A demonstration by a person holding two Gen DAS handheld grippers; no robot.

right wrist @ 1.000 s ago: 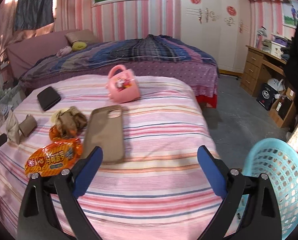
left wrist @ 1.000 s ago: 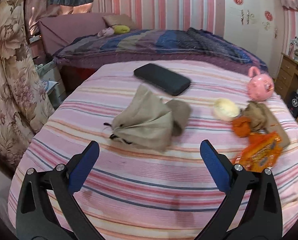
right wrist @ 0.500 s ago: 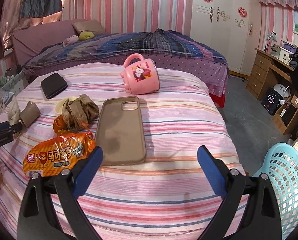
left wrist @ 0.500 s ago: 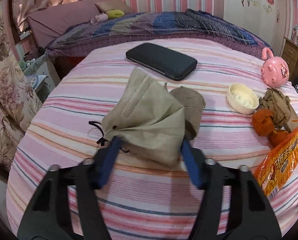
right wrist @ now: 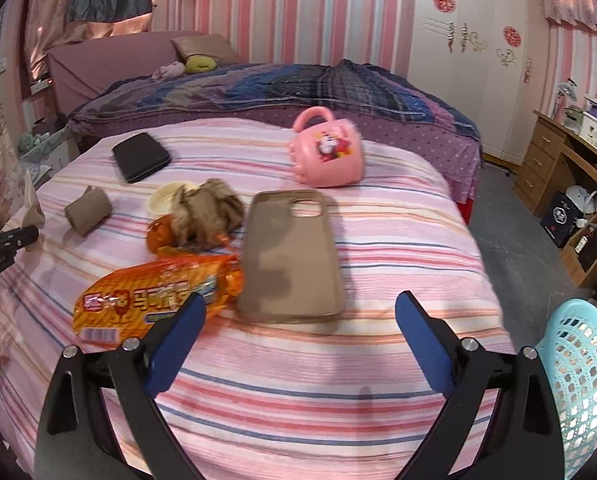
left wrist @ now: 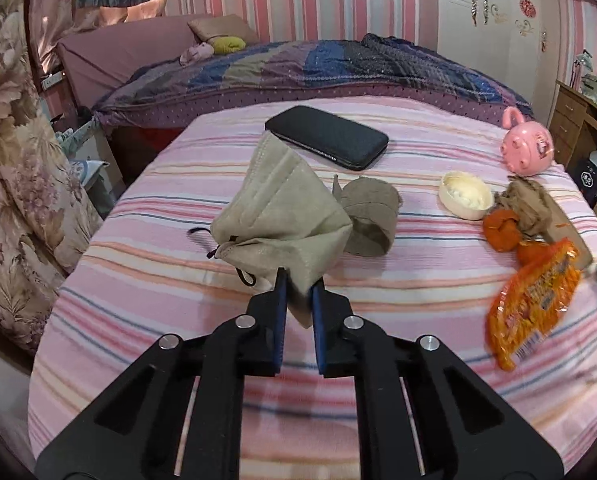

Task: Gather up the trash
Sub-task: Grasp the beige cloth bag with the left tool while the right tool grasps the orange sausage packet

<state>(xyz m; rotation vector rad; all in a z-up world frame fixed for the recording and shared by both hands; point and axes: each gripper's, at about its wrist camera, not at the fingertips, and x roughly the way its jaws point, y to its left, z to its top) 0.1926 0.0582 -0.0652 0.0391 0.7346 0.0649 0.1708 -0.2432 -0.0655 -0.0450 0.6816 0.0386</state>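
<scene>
My left gripper [left wrist: 297, 286] is shut on the near corner of a beige face mask [left wrist: 278, 216] that stands up off the striped bed cover. Behind it lies a brown paper roll [left wrist: 368, 220]. My right gripper [right wrist: 300, 312] is open and empty, above the cover, with its left finger over an orange snack wrapper [right wrist: 154, 296]. Crumpled brown paper [right wrist: 206, 212] and orange peel [right wrist: 158, 236] lie beyond the wrapper, next to a cream lid [right wrist: 162, 202]. The left gripper also shows at the left edge of the right wrist view [right wrist: 28, 234].
A brown phone case [right wrist: 292, 256], a pink mug on its side [right wrist: 328, 152] and a black wallet [right wrist: 140, 156] lie on the cover. A light blue mesh basket [right wrist: 578, 376] stands off the bed's right edge. A desk [right wrist: 558, 152] is at the right wall.
My left gripper closed on the mask's near corner and lifted it a little. My right gripper moved forward and down toward the orange wrapper, staying open.
</scene>
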